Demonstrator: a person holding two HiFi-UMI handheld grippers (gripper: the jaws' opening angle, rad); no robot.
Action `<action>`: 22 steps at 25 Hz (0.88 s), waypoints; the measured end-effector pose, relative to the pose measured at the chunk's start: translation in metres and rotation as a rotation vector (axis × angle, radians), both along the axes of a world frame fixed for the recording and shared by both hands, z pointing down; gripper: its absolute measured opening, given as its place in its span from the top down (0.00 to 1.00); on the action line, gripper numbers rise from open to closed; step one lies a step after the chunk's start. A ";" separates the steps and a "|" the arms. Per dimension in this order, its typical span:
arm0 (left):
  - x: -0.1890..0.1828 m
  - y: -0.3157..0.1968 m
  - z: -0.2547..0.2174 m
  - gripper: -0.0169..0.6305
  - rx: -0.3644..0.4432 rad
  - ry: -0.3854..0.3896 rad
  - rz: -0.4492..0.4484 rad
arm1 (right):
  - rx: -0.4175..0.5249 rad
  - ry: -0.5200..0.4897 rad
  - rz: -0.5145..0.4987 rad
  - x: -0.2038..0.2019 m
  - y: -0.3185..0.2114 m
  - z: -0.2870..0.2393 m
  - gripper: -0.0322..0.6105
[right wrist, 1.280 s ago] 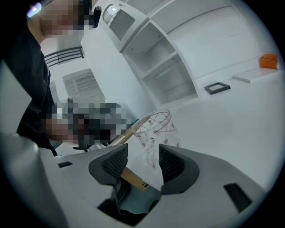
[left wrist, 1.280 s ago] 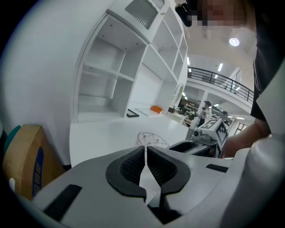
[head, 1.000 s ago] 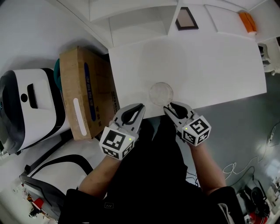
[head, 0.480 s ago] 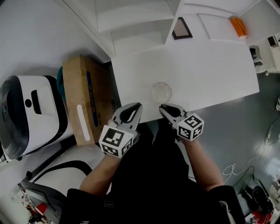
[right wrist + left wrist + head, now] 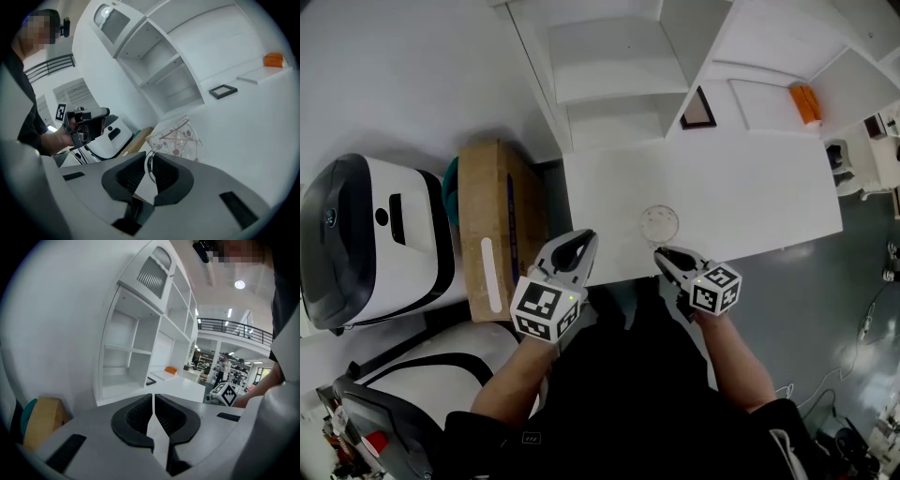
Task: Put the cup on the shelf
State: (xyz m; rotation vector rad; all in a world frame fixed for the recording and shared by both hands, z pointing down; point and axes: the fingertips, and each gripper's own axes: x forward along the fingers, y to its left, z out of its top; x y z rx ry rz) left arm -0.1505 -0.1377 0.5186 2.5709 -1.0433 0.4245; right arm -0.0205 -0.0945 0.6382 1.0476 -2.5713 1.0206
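Note:
A clear glass cup (image 5: 660,223) with small red marks stands near the front edge of the white table (image 5: 750,187). In the right gripper view the cup (image 5: 176,136) leans over just beyond the jaws. My right gripper (image 5: 665,255) has just been closing, and its pads are clamped on the cup's near rim (image 5: 150,166). My left gripper (image 5: 581,240) hovers off the table's front left corner, shut with nothing in it (image 5: 153,398). The white shelf unit (image 5: 619,66) rises behind the table, and its empty compartments (image 5: 126,352) show in both gripper views (image 5: 173,79).
A black picture frame (image 5: 697,109) and an orange object (image 5: 804,103) lie at the back of the table. A cardboard box (image 5: 487,225) and a white and black machine (image 5: 366,244) stand on the floor to the left.
The right gripper's jaws have narrowed onto the near rim of the cup. The left gripper has lifted a little. The head view has swung toward the shelf.

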 end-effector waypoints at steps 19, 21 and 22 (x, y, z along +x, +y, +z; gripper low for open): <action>0.025 -0.021 -0.039 0.93 0.004 0.039 -0.194 | 0.223 -0.110 -0.153 0.024 -0.054 -0.123 0.88; 0.025 -0.028 -0.049 0.93 0.041 0.022 -0.207 | 0.244 -0.097 -0.187 0.030 -0.058 -0.137 0.88; 0.024 -0.032 -0.053 0.93 0.058 0.015 -0.213 | 0.253 -0.091 -0.200 0.032 -0.061 -0.144 0.88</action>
